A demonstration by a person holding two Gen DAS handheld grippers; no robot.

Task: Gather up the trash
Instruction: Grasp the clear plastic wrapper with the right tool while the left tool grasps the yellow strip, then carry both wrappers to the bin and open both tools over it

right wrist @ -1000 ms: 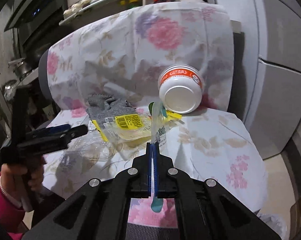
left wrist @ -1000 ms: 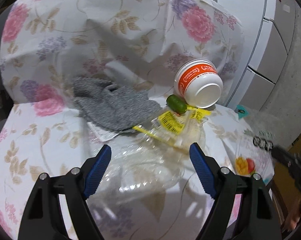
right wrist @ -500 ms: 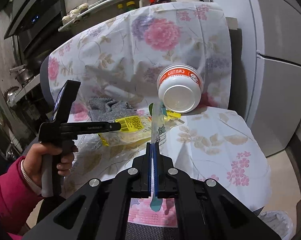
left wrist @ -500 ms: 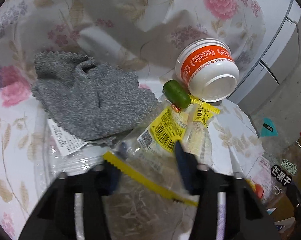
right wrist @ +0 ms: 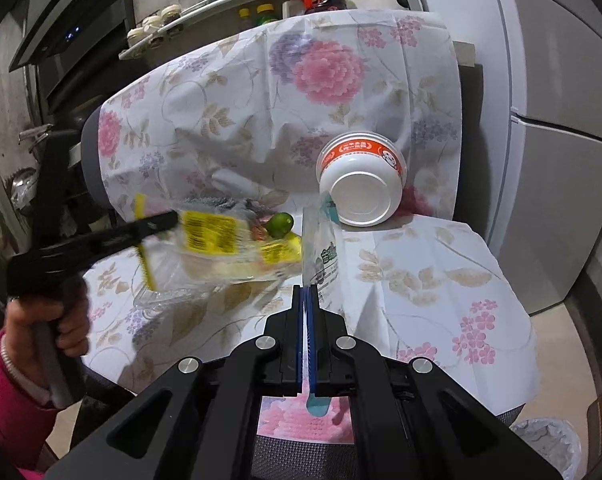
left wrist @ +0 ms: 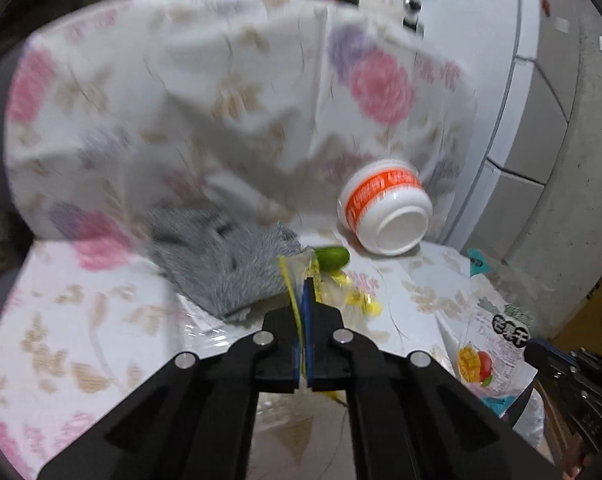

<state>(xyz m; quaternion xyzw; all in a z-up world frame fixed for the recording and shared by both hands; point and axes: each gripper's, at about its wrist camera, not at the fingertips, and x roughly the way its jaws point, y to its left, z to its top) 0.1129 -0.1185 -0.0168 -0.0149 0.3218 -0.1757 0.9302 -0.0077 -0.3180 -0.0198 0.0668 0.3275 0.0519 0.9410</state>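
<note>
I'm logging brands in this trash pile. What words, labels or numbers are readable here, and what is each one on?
"芒果干": black discs on the clear mango snack bag gripped by the right claw.
Latin script beside it, perhaps "Dried": too blurred to confirm.
Orange band on the tipped white plastic bowl: white characters, unreadable.
Yellow barcode label on the clear wrapper held by the left claw: blurred, unreadable.

A chair (right wrist: 421,264) draped in a flowered sheet (right wrist: 341,80) carries everything. On the seat, against the backrest, a white and orange cup (right wrist: 361,192) lies on its side, its base toward the camera. Just left of the cup sits a small green lime (right wrist: 280,224). Further left of the cup a grey cloth (left wrist: 221,264) lies crumpled at the foot of the backrest.
</note>
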